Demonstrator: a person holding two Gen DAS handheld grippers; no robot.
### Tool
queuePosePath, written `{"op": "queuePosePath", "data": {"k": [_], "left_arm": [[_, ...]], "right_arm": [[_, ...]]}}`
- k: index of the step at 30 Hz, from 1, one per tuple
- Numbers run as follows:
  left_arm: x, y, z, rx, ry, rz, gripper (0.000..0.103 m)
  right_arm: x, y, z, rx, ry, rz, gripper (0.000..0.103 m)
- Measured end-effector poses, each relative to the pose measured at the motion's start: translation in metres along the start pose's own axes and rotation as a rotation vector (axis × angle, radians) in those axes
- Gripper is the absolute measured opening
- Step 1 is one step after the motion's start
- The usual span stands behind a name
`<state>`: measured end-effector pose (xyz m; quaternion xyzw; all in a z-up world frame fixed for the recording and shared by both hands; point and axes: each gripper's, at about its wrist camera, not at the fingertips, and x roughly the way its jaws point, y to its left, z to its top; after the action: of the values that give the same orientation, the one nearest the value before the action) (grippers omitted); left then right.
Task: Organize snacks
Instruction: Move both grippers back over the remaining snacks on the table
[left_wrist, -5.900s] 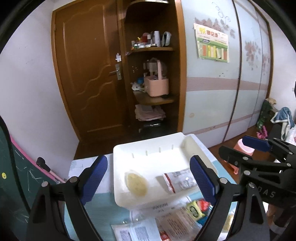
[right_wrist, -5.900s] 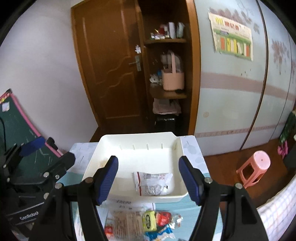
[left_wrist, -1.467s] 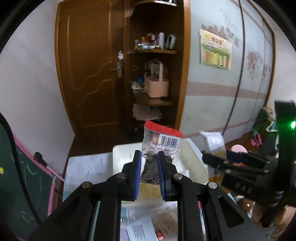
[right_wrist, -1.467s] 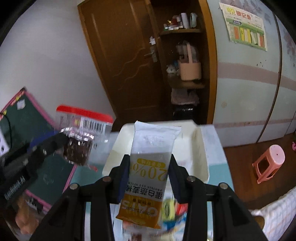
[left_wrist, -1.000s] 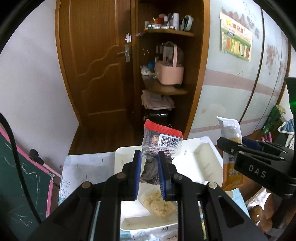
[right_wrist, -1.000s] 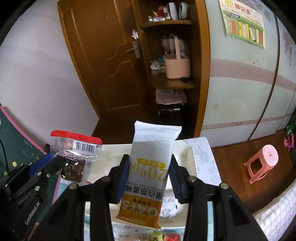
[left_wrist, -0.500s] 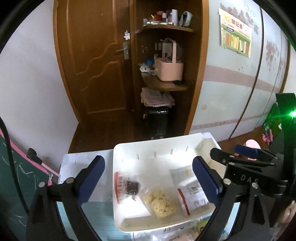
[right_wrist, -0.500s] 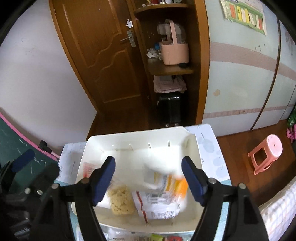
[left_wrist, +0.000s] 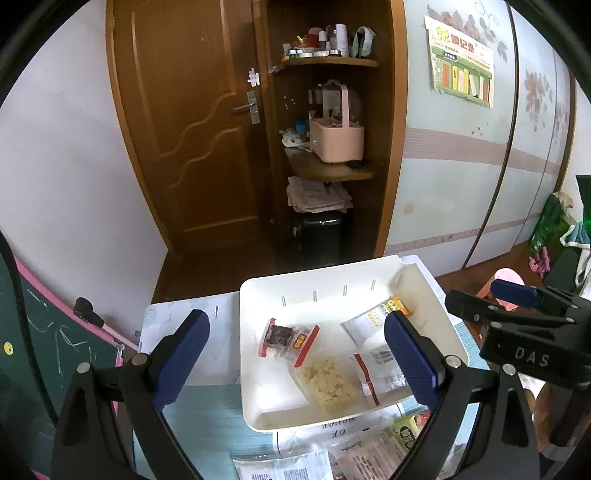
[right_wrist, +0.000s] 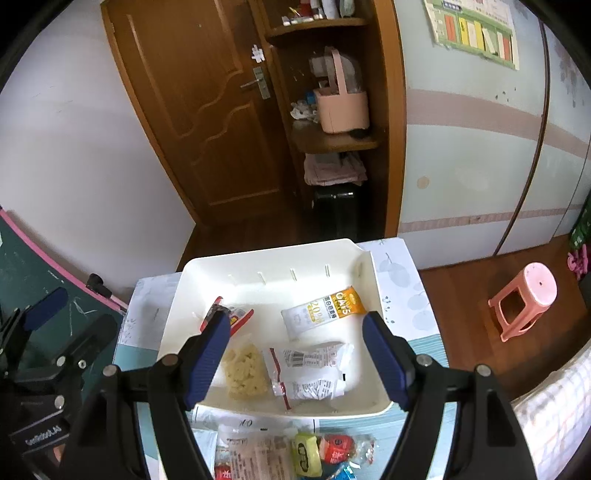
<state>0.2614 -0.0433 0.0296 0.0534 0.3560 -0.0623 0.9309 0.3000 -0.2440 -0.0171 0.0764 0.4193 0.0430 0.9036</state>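
Note:
A white tray (left_wrist: 251, 369) (right_wrist: 192, 273) sits on the table and holds several snack packets. The red-edged packet of dark snack (left_wrist: 286, 338) (right_wrist: 236, 317) lies at the tray's left. The white and orange bar packet (left_wrist: 373, 317) (right_wrist: 323, 308) lies at its far right. A clear bag of yellow crumbly snack (left_wrist: 327, 380) (right_wrist: 245, 371) and a white packet with a red strip (left_wrist: 380, 373) (right_wrist: 310, 371) lie nearer. My left gripper (left_wrist: 295, 354) hangs open above the tray's near side, holding nothing. My right gripper (right_wrist: 295, 347) is also open and empty over the tray.
More loose snack packets (right_wrist: 306, 450) (left_wrist: 369, 454) lie on the table in front of the tray. A green chalkboard (left_wrist: 22, 350) leans at the left. A pink stool (right_wrist: 524, 299) stands on the floor at the right. A wooden door (left_wrist: 192, 129) and shelves are behind.
Both grippers have opened and let go: the red-edged packet and the orange bar packet now lie in the tray. Both grippers have drawn back slightly since half a second ago.

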Motion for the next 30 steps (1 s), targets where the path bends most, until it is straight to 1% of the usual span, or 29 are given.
{"op": "queuePosePath", "data": {"k": [4,10,16,22,25,26,30], "left_arm": [[-0.008,0.003,-0.002,-0.009,0.009,0.002,0.095],[-0.015,0.015,-0.009,-0.065,0.043,-0.014,0.095],[-0.027,0.022,-0.019,-0.084,0.050,-0.008,0.095],[-0.044,0.021,-0.033,-0.069,0.048,-0.014,0.095],[-0.057,0.015,-0.045,-0.049,0.045,-0.033,0.095],[-0.060,0.014,-0.048,-0.045,0.060,-0.036,0.095],[-0.076,0.004,-0.061,-0.029,0.051,-0.058,0.095]], "right_arm": [[-0.013,0.005,-0.004,-0.010,-0.018,0.012,0.075],[-0.028,0.015,-0.013,-0.030,-0.046,0.017,0.075],[-0.044,0.018,-0.024,-0.035,-0.058,0.043,0.075],[-0.064,0.017,-0.039,-0.046,-0.092,0.031,0.075],[-0.073,0.011,-0.048,-0.038,-0.094,0.041,0.075],[-0.076,0.010,-0.051,-0.039,-0.094,0.038,0.075],[-0.088,0.002,-0.066,-0.041,-0.097,0.022,0.075]]}}
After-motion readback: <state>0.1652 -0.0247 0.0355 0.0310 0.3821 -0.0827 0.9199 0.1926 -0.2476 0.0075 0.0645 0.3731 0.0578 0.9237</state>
